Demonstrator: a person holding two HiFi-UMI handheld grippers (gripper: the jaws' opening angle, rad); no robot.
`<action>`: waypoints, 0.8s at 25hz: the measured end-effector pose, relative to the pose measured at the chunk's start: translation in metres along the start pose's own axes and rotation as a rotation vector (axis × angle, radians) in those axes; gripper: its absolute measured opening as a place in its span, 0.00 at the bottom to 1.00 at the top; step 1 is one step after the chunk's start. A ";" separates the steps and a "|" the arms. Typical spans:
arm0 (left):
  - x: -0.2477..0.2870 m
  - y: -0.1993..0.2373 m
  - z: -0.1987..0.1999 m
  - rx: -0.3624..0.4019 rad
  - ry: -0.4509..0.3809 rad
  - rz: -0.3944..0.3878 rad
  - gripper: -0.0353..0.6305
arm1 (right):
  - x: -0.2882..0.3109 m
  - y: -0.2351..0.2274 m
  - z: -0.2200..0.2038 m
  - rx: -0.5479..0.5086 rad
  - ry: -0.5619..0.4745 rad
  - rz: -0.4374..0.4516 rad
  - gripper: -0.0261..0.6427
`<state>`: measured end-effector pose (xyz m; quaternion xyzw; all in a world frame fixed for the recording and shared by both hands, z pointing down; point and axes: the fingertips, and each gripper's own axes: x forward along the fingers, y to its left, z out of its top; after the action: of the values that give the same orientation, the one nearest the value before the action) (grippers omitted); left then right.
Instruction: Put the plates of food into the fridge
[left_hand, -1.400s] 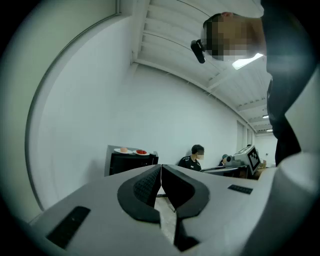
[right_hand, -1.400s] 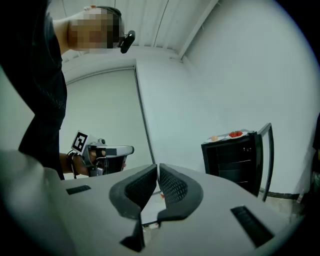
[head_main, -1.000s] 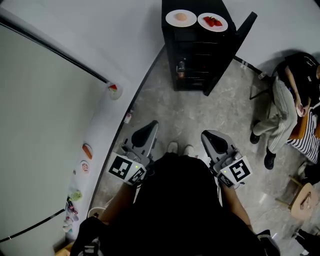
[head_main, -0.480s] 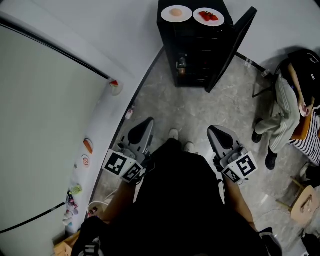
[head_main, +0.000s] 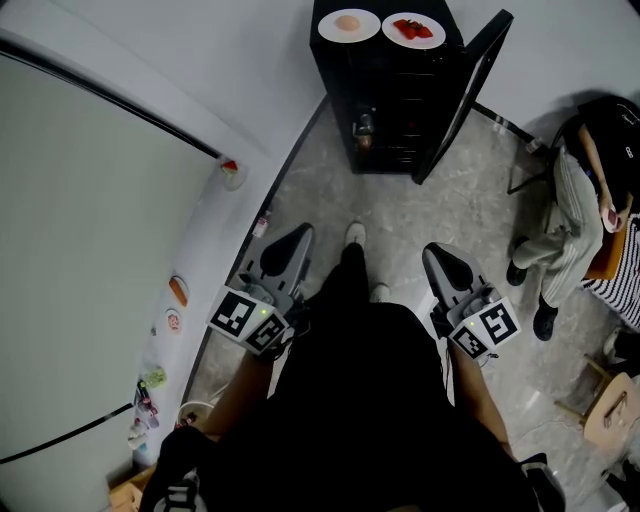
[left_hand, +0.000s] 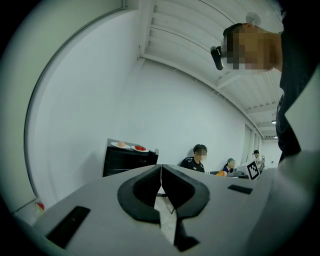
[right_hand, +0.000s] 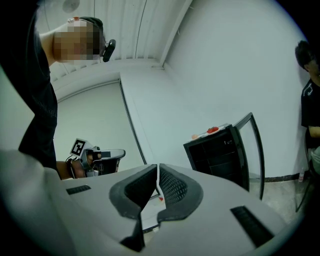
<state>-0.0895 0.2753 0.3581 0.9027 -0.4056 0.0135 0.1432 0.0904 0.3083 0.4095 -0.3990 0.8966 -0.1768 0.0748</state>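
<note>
A small black fridge (head_main: 390, 90) stands against the far wall with its glass door (head_main: 465, 95) swung open to the right. Two white plates rest on its top: one with pale orange food (head_main: 349, 25) and one with red food (head_main: 413, 29). My left gripper (head_main: 290, 245) and right gripper (head_main: 440, 262) hang low beside my body, well short of the fridge, both shut with nothing between the jaws. The left gripper view shows the fridge (left_hand: 127, 162) and both plates (left_hand: 131, 146) far off. In the right gripper view the fridge (right_hand: 220, 157) is to the right.
A bottle (head_main: 365, 128) stands on a shelf inside the fridge. A seated person (head_main: 580, 190) is at the right, with a wooden stool (head_main: 610, 405) nearer me. Small magnets (head_main: 175, 292) dot the pale wall on the left. Grey floor lies between me and the fridge.
I have stepped a little toward the fridge, one foot now ahead. Both grippers stay shut and low at my sides.
</note>
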 end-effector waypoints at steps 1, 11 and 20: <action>0.001 0.001 0.000 0.002 0.001 -0.003 0.09 | 0.001 0.000 0.000 -0.001 0.000 0.002 0.09; 0.031 0.030 0.003 -0.049 -0.007 -0.006 0.09 | 0.032 -0.025 -0.001 0.010 0.035 -0.002 0.09; 0.085 0.087 0.011 -0.065 0.024 -0.015 0.09 | 0.091 -0.065 0.010 0.061 0.060 -0.031 0.09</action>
<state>-0.0974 0.1556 0.3812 0.9004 -0.3970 0.0102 0.1774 0.0768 0.1978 0.4259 -0.4050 0.8864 -0.2168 0.0574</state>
